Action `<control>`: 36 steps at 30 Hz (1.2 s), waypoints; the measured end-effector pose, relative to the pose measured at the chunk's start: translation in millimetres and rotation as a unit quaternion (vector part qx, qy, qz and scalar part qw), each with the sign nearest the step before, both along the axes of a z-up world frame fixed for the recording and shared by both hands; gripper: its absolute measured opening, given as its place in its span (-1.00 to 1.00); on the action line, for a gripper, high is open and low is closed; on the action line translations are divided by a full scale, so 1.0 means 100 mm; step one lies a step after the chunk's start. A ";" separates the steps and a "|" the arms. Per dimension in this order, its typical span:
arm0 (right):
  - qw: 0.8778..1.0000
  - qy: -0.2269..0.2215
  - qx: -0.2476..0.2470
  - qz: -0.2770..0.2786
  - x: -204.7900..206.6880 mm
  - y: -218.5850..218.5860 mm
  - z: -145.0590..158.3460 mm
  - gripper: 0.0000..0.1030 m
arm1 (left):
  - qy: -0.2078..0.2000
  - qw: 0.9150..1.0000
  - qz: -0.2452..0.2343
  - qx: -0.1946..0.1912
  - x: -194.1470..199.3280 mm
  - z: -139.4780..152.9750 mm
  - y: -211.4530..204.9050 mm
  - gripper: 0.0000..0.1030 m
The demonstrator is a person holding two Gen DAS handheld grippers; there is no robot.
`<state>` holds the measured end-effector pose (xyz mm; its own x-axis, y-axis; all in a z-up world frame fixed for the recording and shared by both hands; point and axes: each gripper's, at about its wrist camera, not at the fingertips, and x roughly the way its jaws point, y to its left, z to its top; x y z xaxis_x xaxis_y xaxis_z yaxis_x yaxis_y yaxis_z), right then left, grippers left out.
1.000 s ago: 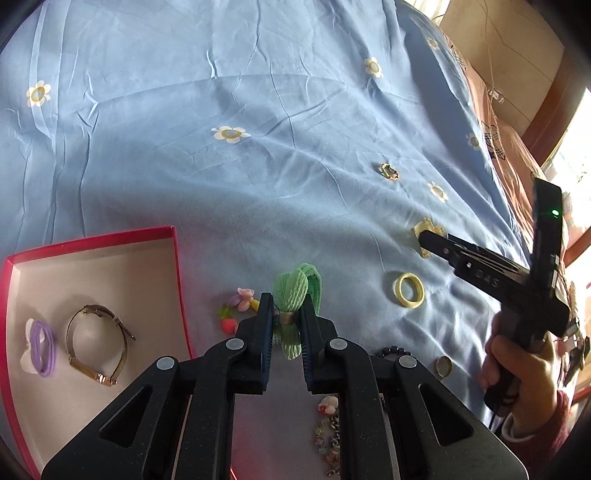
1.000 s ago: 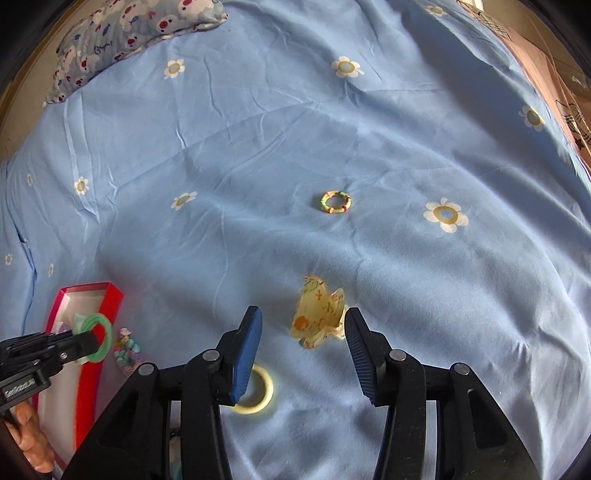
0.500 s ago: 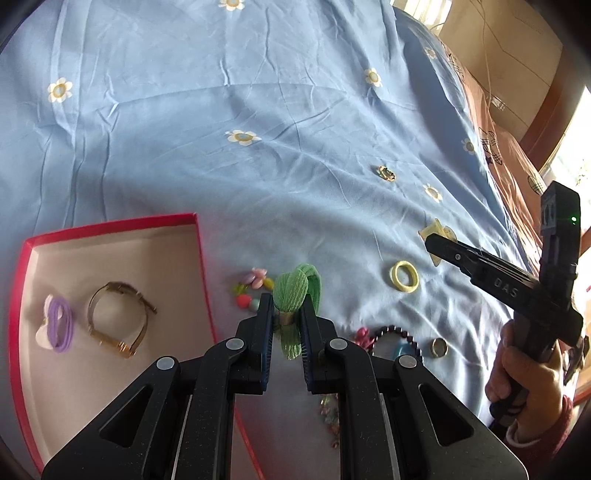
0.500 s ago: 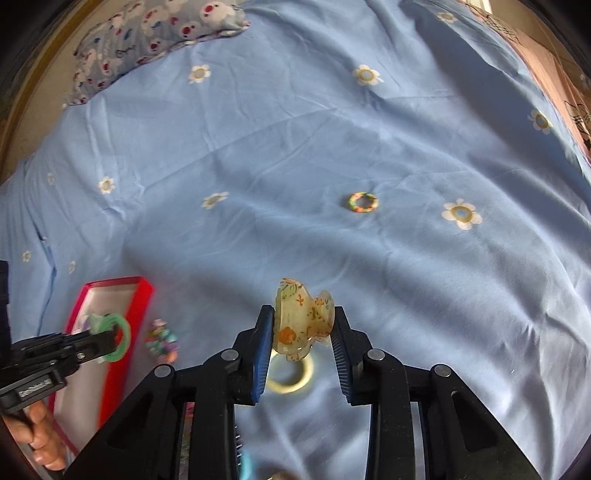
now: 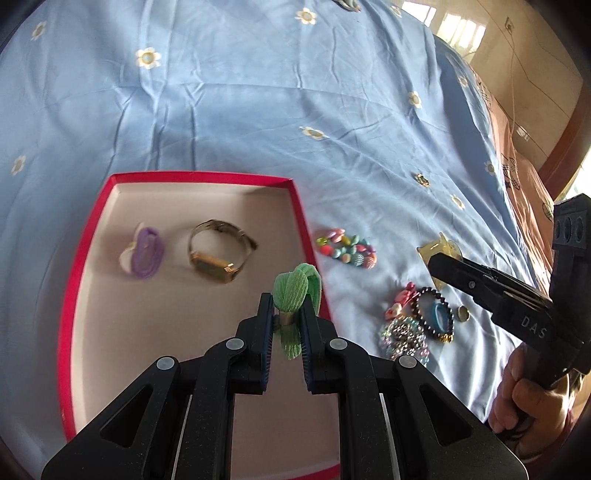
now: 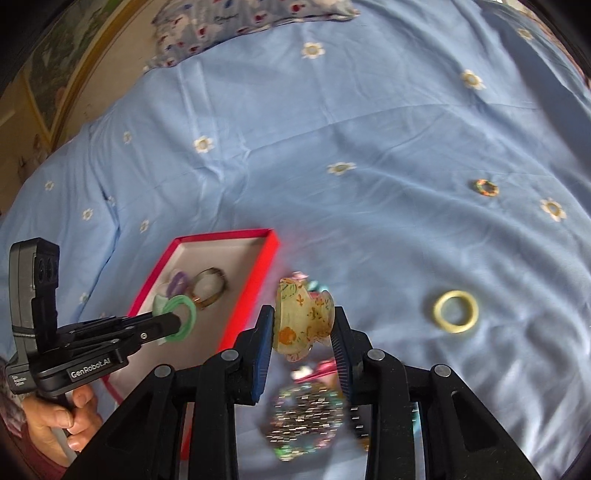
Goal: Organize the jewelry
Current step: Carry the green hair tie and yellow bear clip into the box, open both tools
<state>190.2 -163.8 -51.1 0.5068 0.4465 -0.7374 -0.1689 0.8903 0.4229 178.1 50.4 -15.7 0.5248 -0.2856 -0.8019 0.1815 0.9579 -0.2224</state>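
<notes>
Your left gripper (image 5: 286,321), clamped on the green mesh hair tie (image 5: 295,291), hangs over the red-rimmed cardboard tray (image 5: 301,221) by its right edge w/ the gold watch (image 5: 218,254): go further in, lower, then release.

Both views are bright with daylight; in the left wrist view it enters from a blown-out window (image 5: 458,27) at the upper right of the frame, and more glare burns out the right edge. The blue bedsheet (image 5: 258,110) is evenly lit, its creases throwing soft, low-contrast shadows. Fisheye distortion bends everything toward the rim, and dark vignetting fills the corners of both pictures. The left wrist view is mostly sharp, though the purple hair tie (image 5: 146,253) at centre left looks slightly smeared. The right wrist view shows motion blur: the sequinned piece (image 6: 306,421) at lower centre is streaked, and the yellow ring (image 6: 456,311) at right is soft.
</notes>
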 end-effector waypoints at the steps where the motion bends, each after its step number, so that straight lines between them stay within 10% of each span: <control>1: 1.000 -0.001 0.000 0.008 0.00 0.07 0.01 -0.41 | 0.000 1.000 0.005 -0.001 -0.02 0.00 0.06 -0.77; 36: 0.988 0.028 -0.042 0.148 0.24 1.59 -0.45 -0.40 | 0.049 0.994 0.094 0.010 0.24 -0.51 1.00 -0.76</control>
<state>214.4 -5.0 -96.0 0.3206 0.5053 -0.8012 -0.4051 0.8377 0.3662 202.5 150.5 -67.0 0.4868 -0.1732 -0.8562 -0.0227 0.9773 -0.2106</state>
